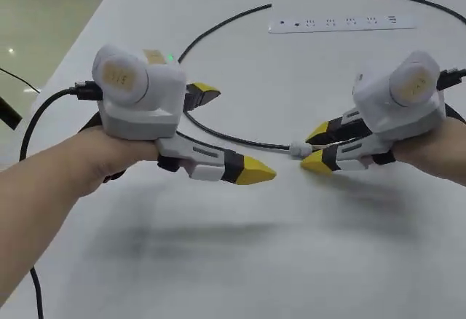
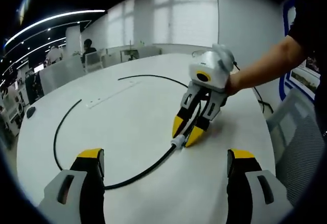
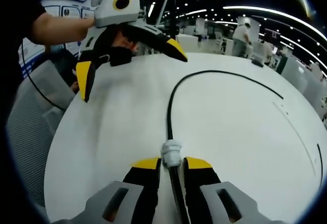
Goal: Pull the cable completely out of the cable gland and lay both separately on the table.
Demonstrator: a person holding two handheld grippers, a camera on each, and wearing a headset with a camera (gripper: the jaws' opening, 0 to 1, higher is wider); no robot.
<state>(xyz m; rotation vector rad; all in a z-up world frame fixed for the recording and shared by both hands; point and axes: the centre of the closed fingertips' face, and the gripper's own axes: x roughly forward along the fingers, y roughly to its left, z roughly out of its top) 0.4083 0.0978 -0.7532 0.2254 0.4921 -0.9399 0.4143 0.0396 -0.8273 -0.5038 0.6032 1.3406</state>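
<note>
The right gripper (image 1: 314, 148) was clenched on the black cable (image 3: 168, 112) just behind the white cable gland (image 1: 298, 149) on the table (image 1: 240, 261), while the left gripper (image 1: 237, 133) hovered released astride the cable's long run leading leftward.

The cable (image 3: 167, 106) passes the cable gland (image 3: 171, 153) and vanishes between the right claw's (image 3: 172, 164) jaws.

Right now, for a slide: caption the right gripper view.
Right gripper shut on cable beside gland; left gripper open opposite.
</note>
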